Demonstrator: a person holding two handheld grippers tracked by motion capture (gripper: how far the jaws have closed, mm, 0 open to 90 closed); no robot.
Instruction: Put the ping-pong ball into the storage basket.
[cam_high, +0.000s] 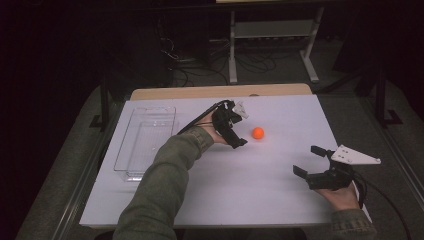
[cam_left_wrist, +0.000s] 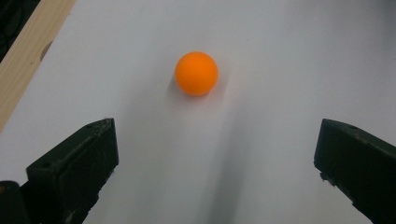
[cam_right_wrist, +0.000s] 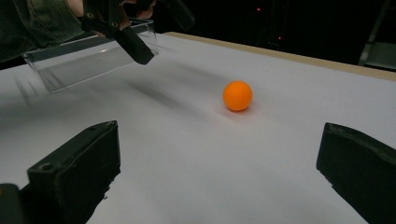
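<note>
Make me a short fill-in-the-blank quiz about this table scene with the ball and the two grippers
1. The ball on the white table is ____ in colour.
2. The gripper nearest the ball is the ____ gripper.
3. The left gripper has its jaws ____, with nothing between them.
4. The clear plastic tray holds ____ balls.

Missing words: orange; left; open; no

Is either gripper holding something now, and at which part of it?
Nothing is held. The left gripper and the right gripper are both open, and the small orange ball lies free on the white table.
</note>
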